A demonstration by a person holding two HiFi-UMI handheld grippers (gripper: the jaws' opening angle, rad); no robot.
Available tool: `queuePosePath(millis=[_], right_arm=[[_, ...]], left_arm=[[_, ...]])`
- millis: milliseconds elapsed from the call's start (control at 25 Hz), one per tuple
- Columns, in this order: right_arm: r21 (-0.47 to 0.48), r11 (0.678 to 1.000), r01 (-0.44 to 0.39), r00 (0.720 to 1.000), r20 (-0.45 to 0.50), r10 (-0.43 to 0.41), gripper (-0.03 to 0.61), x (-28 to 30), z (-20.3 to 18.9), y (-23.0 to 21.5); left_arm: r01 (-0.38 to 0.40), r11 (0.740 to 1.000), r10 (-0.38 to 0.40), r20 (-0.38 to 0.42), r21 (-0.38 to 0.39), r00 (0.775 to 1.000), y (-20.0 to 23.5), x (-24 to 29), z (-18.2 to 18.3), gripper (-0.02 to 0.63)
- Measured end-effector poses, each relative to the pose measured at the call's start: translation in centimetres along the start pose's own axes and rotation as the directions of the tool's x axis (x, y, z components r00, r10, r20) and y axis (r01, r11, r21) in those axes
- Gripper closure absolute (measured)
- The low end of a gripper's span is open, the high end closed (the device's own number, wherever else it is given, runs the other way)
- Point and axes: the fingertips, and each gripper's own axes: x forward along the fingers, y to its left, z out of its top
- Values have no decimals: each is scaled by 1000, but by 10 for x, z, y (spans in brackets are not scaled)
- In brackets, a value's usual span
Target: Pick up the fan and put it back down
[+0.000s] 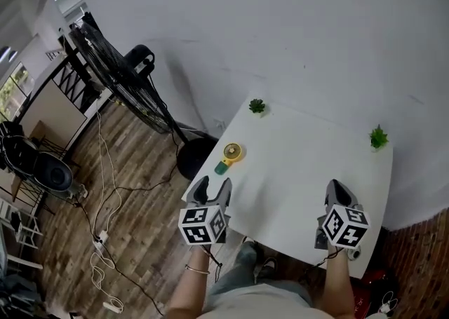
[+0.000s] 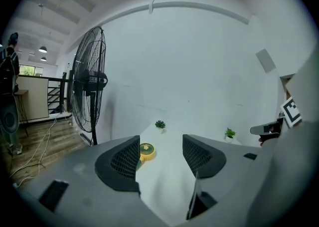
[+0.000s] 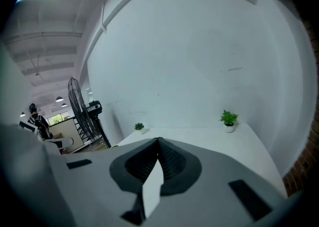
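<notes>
A small yellow fan (image 1: 231,153) with a green handle lies on the white table (image 1: 302,170) near its left edge; in the left gripper view the fan (image 2: 146,150) shows just beyond the left jaw. My left gripper (image 1: 212,189) is open and empty at the table's near left corner, a short way in front of the fan. My right gripper (image 1: 338,193) is shut with nothing in it, near the table's front right edge. In the right gripper view the gripper (image 3: 157,143) has its jaws pressed together, and the fan is hidden.
Two small potted plants stand at the table's back: one at the left corner (image 1: 257,106), one at the right (image 1: 378,138). A large black floor fan (image 1: 116,65) stands left of the table, with cables (image 1: 105,205) on the wooden floor. A white wall rises behind.
</notes>
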Motion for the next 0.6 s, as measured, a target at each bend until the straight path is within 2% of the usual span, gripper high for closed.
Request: queuePosePath(millis=[160,360,600], right_arm=[[27,1000,-10,1000,-7,11,578,18,2,8],[12,999,-30,1000,-2,30,578,34,13,25],[-6,999,-45,997,-60,45,578,53,-3,40]], left_arm=[[1,1000,-1,15,10,1000,12,10,13,357],[5,1000,-5,16,8,1000,26,21,22,357],[13,998,-13,-1,54,1000,42,29,21,357]])
